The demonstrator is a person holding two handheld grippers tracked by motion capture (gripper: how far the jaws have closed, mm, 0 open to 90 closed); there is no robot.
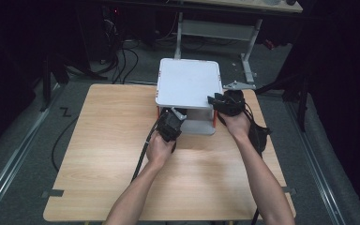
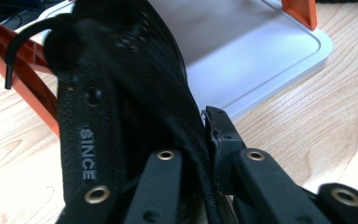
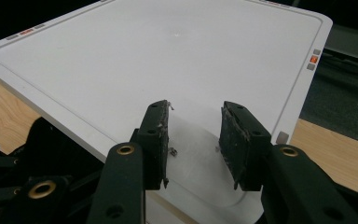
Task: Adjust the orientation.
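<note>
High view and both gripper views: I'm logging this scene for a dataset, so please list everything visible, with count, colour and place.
Two-tier shelf stand: one, white tiers with orange posts, far middle of the table.
Strap: one, black webbing printed SINCE, clamped in the left gripper at the stand's lower tier.
Table: one, light wood, centre of the high view.
Second table: one, light top on a grey frame, behind.
Cables: several, black, on the floor beyond the table.
Left gripper: one, black, jaws shut on the strap.
Right gripper: one, black, jaws open over the top tier's corner.
Forearms: two, from the bottom.
</note>
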